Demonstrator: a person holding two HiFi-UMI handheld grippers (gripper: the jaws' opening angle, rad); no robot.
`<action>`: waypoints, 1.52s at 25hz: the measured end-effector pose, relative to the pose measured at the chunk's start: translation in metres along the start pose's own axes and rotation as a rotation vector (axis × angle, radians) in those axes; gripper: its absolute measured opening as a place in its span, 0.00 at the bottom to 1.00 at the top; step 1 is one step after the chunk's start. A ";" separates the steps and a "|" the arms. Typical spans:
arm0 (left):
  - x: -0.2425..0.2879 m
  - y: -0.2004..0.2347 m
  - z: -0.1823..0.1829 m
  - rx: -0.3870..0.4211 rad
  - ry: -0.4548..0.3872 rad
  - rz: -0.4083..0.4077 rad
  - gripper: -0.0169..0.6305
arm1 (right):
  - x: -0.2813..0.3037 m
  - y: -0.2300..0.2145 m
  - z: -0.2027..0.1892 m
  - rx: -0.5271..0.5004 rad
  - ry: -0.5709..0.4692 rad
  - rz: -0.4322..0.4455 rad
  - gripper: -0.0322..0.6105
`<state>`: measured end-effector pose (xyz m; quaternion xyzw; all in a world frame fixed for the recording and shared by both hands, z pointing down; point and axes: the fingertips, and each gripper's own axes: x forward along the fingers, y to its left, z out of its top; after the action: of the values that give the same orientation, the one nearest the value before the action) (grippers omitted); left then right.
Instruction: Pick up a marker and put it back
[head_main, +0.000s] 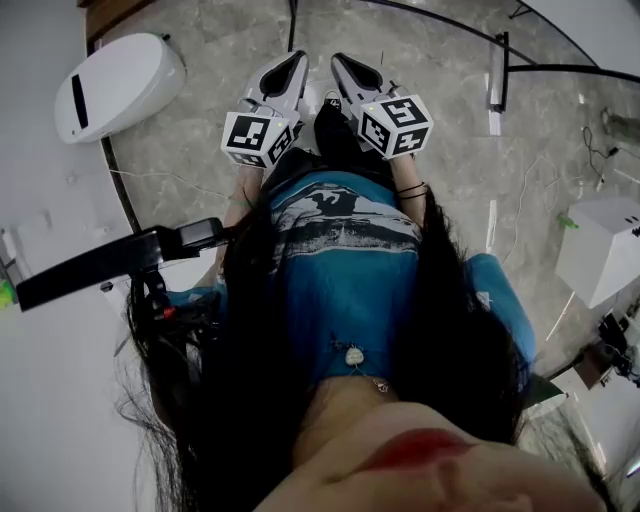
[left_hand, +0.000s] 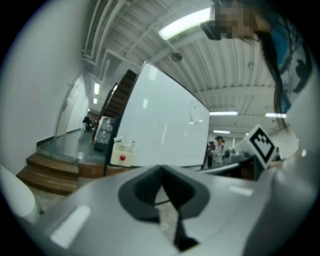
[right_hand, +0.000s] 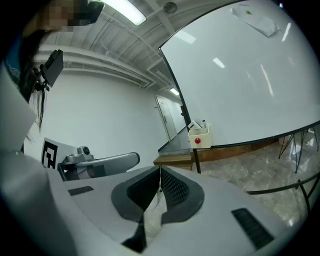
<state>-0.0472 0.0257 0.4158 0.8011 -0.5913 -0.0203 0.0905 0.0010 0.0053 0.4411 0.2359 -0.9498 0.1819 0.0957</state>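
Note:
I hold both grippers close together in front of my body, over the marble floor. The left gripper (head_main: 290, 62) (left_hand: 161, 169) has its jaws together with nothing between them. The right gripper (head_main: 345, 65) (right_hand: 160, 170) is shut and empty too. Both point toward a large whiteboard (left_hand: 160, 125) (right_hand: 250, 85) some way off. A cream holder box with a red dot (left_hand: 121, 152) (right_hand: 200, 136) hangs at the board's lower left corner. Small things stick up from it, too small to make out. No marker shows clearly.
A white oval device (head_main: 115, 85) sits on the left. A black bar (head_main: 110, 260) reaches across at my left side. A white box (head_main: 600, 245) stands on the right. Black board legs (head_main: 530, 60) and cables cross the floor ahead. Wooden steps (left_hand: 50, 172) rise beyond the board.

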 end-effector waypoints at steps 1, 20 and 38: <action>0.028 0.014 0.002 -0.007 0.008 -0.001 0.03 | 0.017 -0.024 0.010 0.008 0.006 -0.003 0.07; 0.228 0.099 0.027 0.006 0.061 0.099 0.03 | 0.144 -0.196 0.101 0.041 0.016 0.105 0.07; 0.257 0.153 0.045 0.032 0.083 0.014 0.03 | 0.201 -0.229 0.141 0.032 -0.042 -0.036 0.07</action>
<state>-0.1205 -0.2681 0.4166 0.7983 -0.5930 0.0231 0.1026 -0.0767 -0.3213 0.4344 0.2582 -0.9442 0.1903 0.0751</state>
